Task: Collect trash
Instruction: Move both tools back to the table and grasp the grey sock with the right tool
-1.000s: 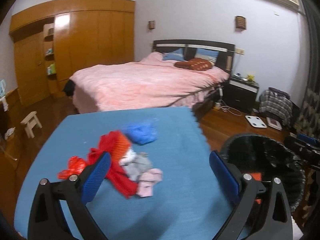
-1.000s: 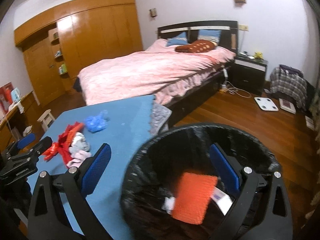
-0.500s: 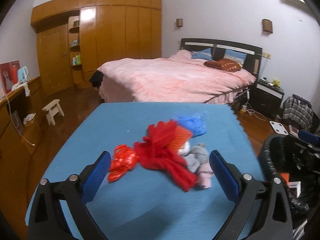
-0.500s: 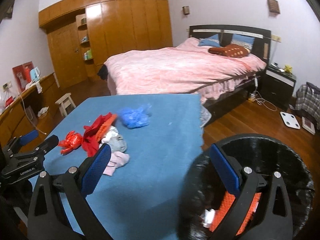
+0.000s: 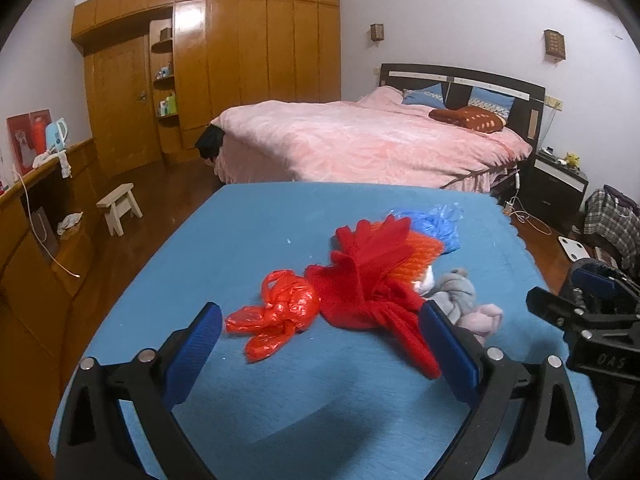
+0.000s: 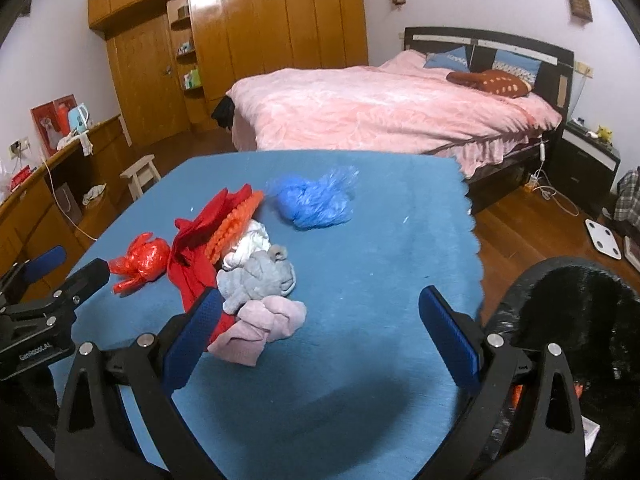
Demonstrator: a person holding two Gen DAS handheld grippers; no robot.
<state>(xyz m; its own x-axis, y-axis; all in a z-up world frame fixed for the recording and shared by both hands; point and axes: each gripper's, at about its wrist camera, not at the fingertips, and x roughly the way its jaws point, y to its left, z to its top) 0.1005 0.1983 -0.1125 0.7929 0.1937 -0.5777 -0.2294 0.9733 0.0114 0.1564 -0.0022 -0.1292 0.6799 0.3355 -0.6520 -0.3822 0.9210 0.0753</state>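
Observation:
On the blue table (image 5: 280,240) lies a pile: a crumpled red plastic bag (image 5: 276,314), red cloth (image 5: 368,276), an orange knit piece (image 5: 420,256), a blue plastic bag (image 6: 316,198), a grey sock (image 6: 260,278) and a pink sock (image 6: 260,326). My left gripper (image 5: 320,350) stands open just before the red bag, nothing between its fingers. My right gripper (image 6: 320,338) is open above the table's near right part, its left finger beside the pink sock. A black-lined trash bin (image 6: 572,320) stands at the table's right edge with some trash inside.
A pink bed (image 5: 372,144) stands behind the table, with a dark nightstand (image 5: 556,188) to its right. A wooden wardrobe (image 5: 224,72) fills the far wall. A small stool (image 5: 120,208) and a wooden counter (image 5: 40,200) are on the left. A white scale (image 6: 604,238) lies on the floor.
Both grippers swung left, away from the trash bin and toward the pile. The left one now faces the red bag closely; the right one left the bin opening and hangs over the table.

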